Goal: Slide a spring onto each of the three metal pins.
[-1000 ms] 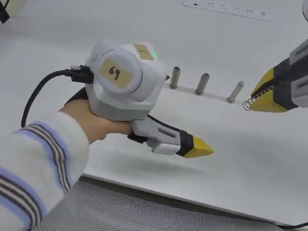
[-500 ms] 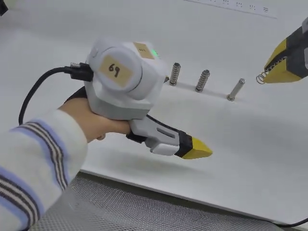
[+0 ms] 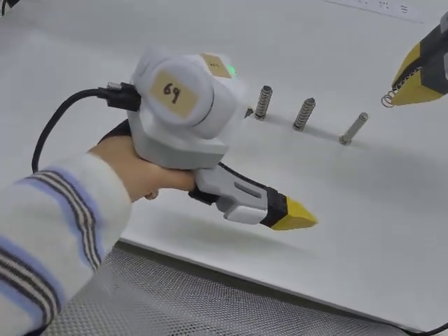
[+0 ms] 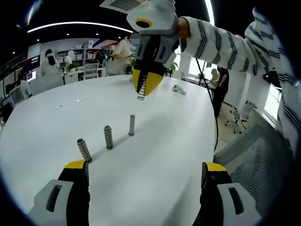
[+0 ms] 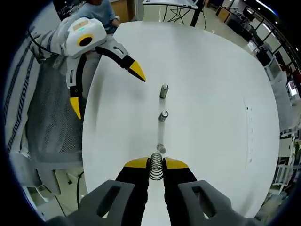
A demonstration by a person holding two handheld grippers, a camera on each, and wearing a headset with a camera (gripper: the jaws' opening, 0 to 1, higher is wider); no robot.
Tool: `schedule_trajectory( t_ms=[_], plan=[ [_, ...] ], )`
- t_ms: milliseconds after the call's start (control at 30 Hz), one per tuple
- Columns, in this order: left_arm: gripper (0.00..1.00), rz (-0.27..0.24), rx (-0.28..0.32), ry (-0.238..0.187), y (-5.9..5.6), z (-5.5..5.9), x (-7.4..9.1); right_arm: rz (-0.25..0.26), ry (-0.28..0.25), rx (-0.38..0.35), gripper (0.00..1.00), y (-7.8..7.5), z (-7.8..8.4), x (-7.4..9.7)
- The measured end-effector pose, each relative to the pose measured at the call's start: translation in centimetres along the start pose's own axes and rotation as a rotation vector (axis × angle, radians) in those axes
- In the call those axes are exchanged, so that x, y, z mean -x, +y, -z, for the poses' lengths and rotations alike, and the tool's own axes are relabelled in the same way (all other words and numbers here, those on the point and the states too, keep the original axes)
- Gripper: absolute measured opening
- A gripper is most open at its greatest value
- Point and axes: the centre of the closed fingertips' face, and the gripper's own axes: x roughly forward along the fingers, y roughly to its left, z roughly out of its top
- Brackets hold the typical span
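Nearest the person, a hand in a striped sleeve (image 3: 63, 231) holds the left gripper (image 4: 145, 165) low over the tabletop (image 3: 364, 210). Its jaws are spread wide with nothing between them. It sits short of the row of pins and off to one side, which probably leaves the way to them clear for the other gripper.

Beyond it, three metal pins stand in a line on the tabletop, each leaning a little. They serve as the holders here. The first pin (image 3: 263, 102) and the middle pin (image 3: 304, 113) each carry a spring wound round the shaft. The third pin (image 3: 353, 129) is bare.

Farthest out, the right gripper (image 5: 156, 164) hangs above the tabletop, up and beyond the bare pin and apart from it. Its jaws are closed on the last spring (image 3: 388, 100), pinched by its side so that one end pokes out past the tips. That hold seems chosen so the free end can be lowered over the pin top. In the right gripper view the spring lines up closely with the row of pins. Two of the three pins look done. The remaining step will likely need the coil's bore matched to the pin's lean before it is let go.
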Motion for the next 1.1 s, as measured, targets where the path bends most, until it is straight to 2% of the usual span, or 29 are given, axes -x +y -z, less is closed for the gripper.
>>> schedule_trajectory(
  t_ms=[267, 500, 900, 1100],
  plan=[
    [0.98, 0.001, 0.020, 0.015, 0.2, 0.6, -0.2, -0.041, 0.016, 0.030, 0.08, -0.6, 0.0, -1.6],
    [0.98, 0.000, 0.028, 0.018, 0.4, 0.8, -0.3, -0.054, 0.043, 0.042, 0.09, -0.8, 0.5, -2.6],
    [0.98, 0.003, 0.034, 0.018, 0.4, 0.8, -0.5, -0.066, 0.062, 0.041, 0.09, -1.0, 0.8, -3.4],
    [0.98, -0.002, 0.028, 0.003, 0.5, 0.4, -0.4, -0.072, 0.065, 0.041, 0.09, -1.1, 0.7, -3.8]
  ],
)
